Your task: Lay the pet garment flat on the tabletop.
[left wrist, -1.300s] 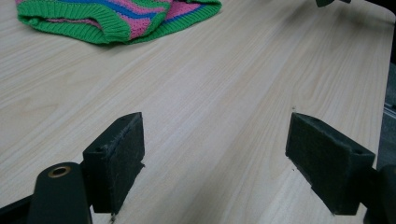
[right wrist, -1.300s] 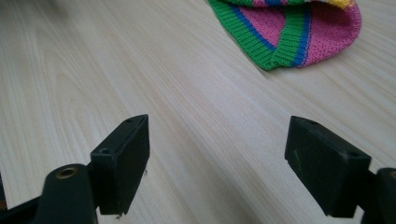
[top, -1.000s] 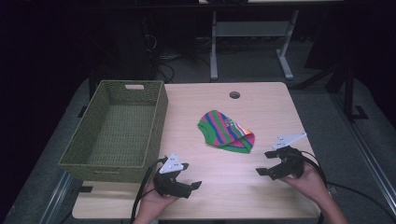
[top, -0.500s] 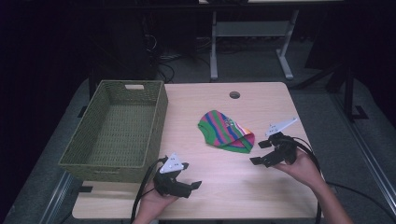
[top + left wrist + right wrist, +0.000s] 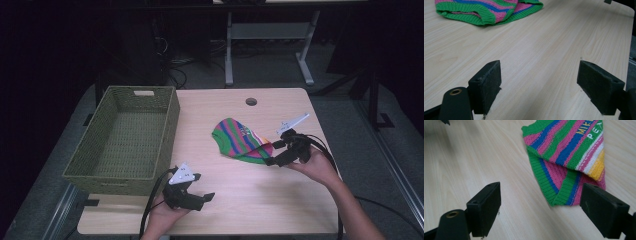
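Note:
A striped knitted garment [image 5: 240, 141] in green, pink and blue lies flat in the middle of the wooden table [image 5: 235, 200]. My right gripper [image 5: 272, 152] hovers just at its right edge, jaws open, with the green hem [image 5: 564, 192] between and ahead of them. The knit [image 5: 571, 147] carries yellow and white lettering. My left gripper [image 5: 207, 198] rests near the table's front edge, open and holding nothing. Its own view has the garment [image 5: 486, 11] far off at the upper left.
A green woven basket [image 5: 125, 137] stands on the left side of the table. A round cable hole [image 5: 251, 102] sits near the far edge. Bare wood [image 5: 544, 55] lies ahead of the left gripper. A desk frame [image 5: 265, 45] stands beyond the table.
My right gripper has moved left and forward toward the garment's right edge. The left gripper has stayed in place.

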Available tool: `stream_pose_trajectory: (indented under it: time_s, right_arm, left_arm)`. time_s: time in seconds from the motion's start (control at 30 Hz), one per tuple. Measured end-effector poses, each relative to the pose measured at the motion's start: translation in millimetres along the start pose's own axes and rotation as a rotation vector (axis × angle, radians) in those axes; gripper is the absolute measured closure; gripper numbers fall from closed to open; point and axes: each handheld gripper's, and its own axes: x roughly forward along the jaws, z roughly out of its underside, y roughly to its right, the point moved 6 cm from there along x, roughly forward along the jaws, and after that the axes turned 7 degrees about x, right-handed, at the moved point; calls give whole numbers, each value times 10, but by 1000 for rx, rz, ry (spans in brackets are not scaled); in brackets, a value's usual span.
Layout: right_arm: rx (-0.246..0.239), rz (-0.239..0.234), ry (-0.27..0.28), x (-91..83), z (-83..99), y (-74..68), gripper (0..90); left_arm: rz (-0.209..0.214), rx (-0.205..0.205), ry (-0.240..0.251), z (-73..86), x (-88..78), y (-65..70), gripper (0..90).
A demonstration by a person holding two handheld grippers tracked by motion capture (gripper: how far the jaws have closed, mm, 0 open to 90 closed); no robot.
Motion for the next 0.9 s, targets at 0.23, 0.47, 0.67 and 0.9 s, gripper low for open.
stream_pose_trajectory:
  time_s: [0.23, 0.47, 0.67, 0.9]
  right_arm:
    - [-2, 6, -19, 48, -99, 40, 166]
    - [-19, 7, -22, 82, -230, 60, 166]
    - [-33, 6, -35, 147, -343, 80, 164]
    - [-29, 1, -28, 178, -470, 88, 164]
  left_arm:
    - [4, 0, 0, -1, 7, 0, 191]
    - [8, -4, 3, -8, 10, 9, 191]
    - [10, -4, 5, -9, 12, 1, 193]
    - [7, -6, 4, -5, -1, -9, 193]
